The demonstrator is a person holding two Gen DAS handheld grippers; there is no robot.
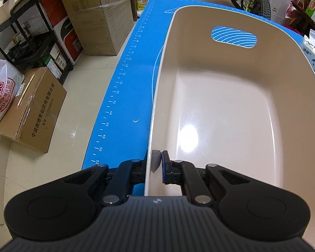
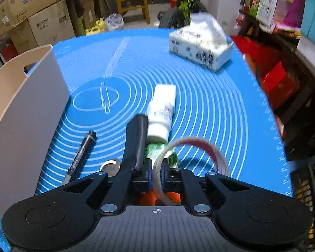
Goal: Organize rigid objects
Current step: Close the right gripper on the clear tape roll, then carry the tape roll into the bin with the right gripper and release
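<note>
Beige bin (image 1: 220, 105), blue ringed mat (image 2: 210, 105)

The beige bin (image 1: 220, 105) looks like smooth, glossy plastic, reflecting a light. Under it, the blue mat (image 1: 124, 96) appears matt, rubbery. Beside the bin, a black marker (image 2: 80, 155) looks plastic.

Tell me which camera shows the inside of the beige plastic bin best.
The left wrist view: it looks down into the beige plastic bin, showing its bare floor and handle cutout. The right wrist view catches only its outer wall and rim at the left edge.
</note>
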